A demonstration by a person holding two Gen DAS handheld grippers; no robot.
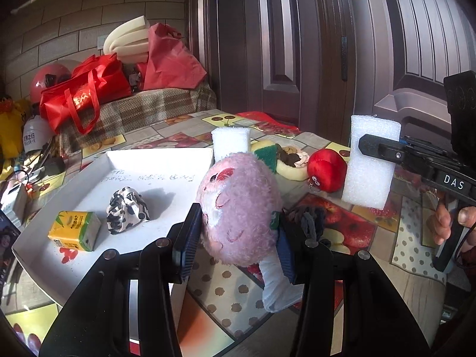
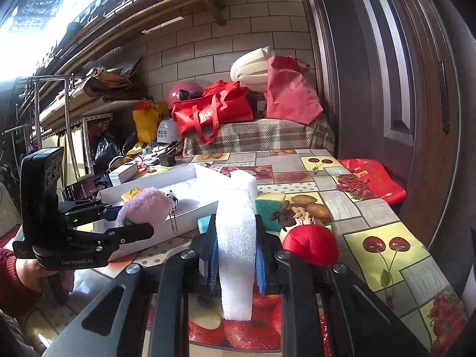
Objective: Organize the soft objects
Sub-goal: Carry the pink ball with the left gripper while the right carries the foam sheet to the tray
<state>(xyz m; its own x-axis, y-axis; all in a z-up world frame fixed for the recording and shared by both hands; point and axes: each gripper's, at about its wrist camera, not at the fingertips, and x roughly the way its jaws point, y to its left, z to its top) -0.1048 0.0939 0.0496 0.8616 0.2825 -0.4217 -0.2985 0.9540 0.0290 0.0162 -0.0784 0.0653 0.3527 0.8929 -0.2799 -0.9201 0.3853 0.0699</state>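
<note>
Squeezing mid-body, the left gripper (image 1: 238, 238) is clamped on a light, squashy pink plush (image 1: 238, 208) above the worktop (image 1: 342, 232) beside the white tray (image 1: 166, 160), while the right gripper (image 2: 236, 255) pinches a crushable foam block (image 2: 238, 238) upright, further blocks and plush lying beyond.

At frame centre a pale pink plush toy (image 1: 238, 208); in the white tray (image 1: 89, 184), left, a black-and-white spotted cloth (image 1: 127, 209) and a yellow-green packet (image 1: 74, 230). Right, a white foam block (image 1: 370, 160) beside a red plush (image 1: 325, 171). The desk (image 1: 342, 226) wears a fruit-patterned patchwork cloth.
</note>
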